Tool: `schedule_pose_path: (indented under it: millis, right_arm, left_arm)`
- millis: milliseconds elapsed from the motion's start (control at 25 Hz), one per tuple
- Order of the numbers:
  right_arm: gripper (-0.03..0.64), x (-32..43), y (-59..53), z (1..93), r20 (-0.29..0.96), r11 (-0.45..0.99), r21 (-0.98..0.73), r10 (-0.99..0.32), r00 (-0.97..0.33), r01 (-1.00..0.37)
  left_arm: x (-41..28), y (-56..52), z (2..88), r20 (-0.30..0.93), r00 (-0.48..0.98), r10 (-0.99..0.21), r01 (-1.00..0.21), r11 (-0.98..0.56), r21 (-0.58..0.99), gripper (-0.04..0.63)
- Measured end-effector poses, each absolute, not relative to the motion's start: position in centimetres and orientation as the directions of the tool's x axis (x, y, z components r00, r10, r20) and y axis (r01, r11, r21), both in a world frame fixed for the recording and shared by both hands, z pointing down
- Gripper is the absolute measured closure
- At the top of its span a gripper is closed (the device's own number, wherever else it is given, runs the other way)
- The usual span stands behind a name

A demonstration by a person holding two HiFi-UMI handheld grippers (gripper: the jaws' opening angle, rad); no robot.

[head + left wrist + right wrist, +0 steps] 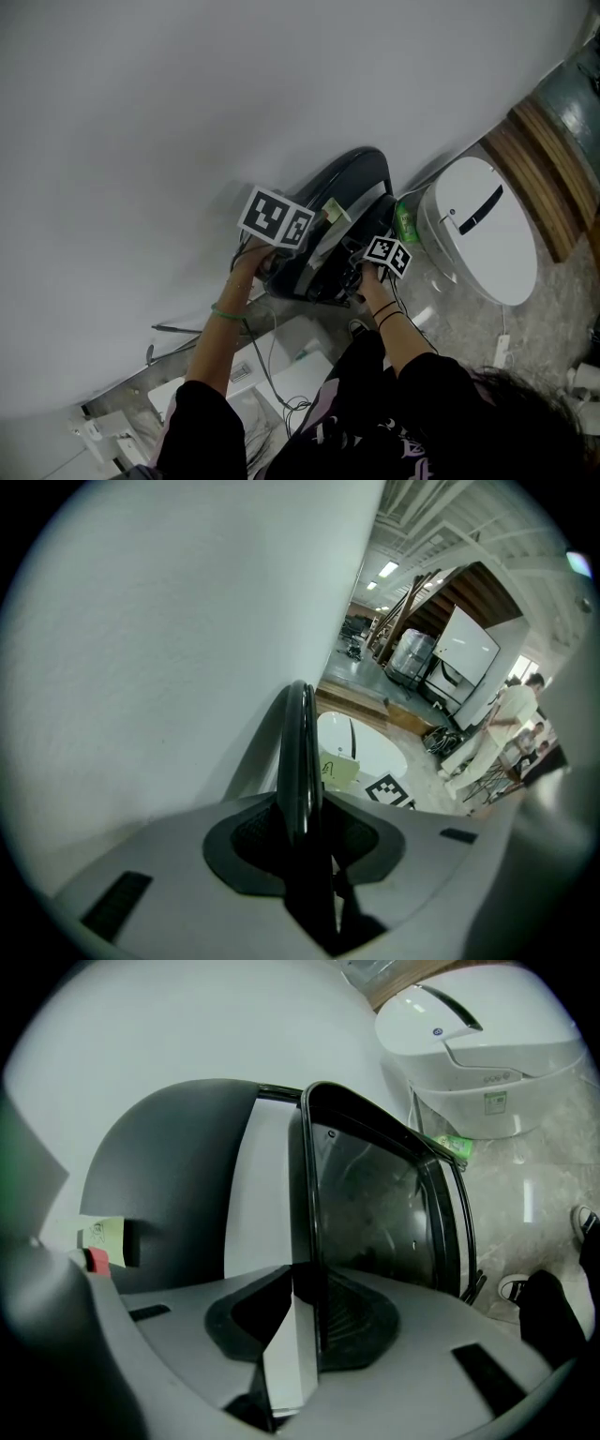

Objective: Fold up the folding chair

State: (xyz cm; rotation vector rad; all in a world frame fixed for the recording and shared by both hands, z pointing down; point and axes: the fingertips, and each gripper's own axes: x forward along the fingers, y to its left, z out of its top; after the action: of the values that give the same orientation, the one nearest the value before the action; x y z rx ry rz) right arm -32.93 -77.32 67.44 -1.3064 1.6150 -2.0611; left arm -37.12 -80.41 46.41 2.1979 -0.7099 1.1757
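Both arms are stretched forward and down from the body, elbows slightly bent, towards the folding chair [349, 192]. The chair stands against the wall [187, 112], just left of the white bin [480, 225], and is seen almost edge-on in the head view.

The left hand [246, 272] is wrapped round its tool on the chair side farther from the bin, with a green band [225, 313] on that wrist. The left gripper [302, 832] is pitched steeply downward. Its jaws are nearly together and clamped on a thin black edge of the chair frame, which runs up out of them.

The right hand [375, 289] is held on the chair side nearer the bin, with dark bands [392, 315] round the wrist. The right gripper [305, 1321] is tilted less steeply. It is closed narrowly on the black rim of the chair, with a pale grey panel edge pinched alongside it.

A yellow note [339, 769] is stuck on the left gripper, bearing a handwritten mark that cannot be read. A small sticker [494, 1101] on the bin front is too fine to be read. A green item [406, 223] is lodged between the chair and the bin, and its print is illegible. Pale print on the dark sleeves cannot be made out.
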Motion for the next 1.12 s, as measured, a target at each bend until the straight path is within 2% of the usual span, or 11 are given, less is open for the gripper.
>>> schedule_pose_path:
  millis: [160, 320, 400, 600, 920, 1000, 1120]
  right_arm:
    - [0.537, -33.0, -77.3, 67.4, 0.524, -0.350, -0.851, -0.609, -0.595, -0.391]
    - [0.537, -33.0, -77.3, 67.1, 0.452, -0.324, -0.892, -0.619, -0.642, -0.316]
    - [0.537, -32.8, -76.8, 66.9, 0.440, -0.301, -0.898, -0.617, -0.653, -0.321]
    - [0.483, -32.5, -75.0, 65.3, 0.451, -0.166, -0.883, -0.555, -0.699, -0.439]
    - [0.482, -28.5, -70.2, 61.6, 0.407, -0.041, -0.886, -0.545, -0.734, -0.461]
    - [0.482, -27.1, -68.4, 60.3, 0.404, -0.009, -0.880, -0.542, -0.737, -0.475]
    - [0.482, -25.2, -65.6, 58.0, 0.402, 0.062, -0.860, -0.529, -0.748, -0.506]
  left_arm:
    - [-37.1, -80.4, 46.5, 0.857, 0.476, -0.196, -0.664, -0.720, 0.204, 0.495]
    - [-37.1, -80.5, 46.6, 0.856, 0.479, -0.194, -0.663, -0.720, 0.208, 0.495]
    - [-37.3, -80.5, 46.6, 0.855, 0.472, -0.215, -0.673, -0.715, 0.192, 0.489]
    - [-38.7, -81.0, 45.6, 0.821, 0.476, -0.317, -0.732, -0.660, 0.169, 0.405]
    - [-42.2, -79.5, 40.0, 0.742, 0.420, -0.522, -0.787, -0.617, 0.011, 0.405]
    - [-42.9, -78.3, 38.1, 0.709, 0.418, -0.568, -0.816, -0.578, 0.017, 0.405]
    - [-42.6, -75.5, 36.3, 0.636, 0.463, -0.617, -0.849, -0.514, 0.120, 0.405]
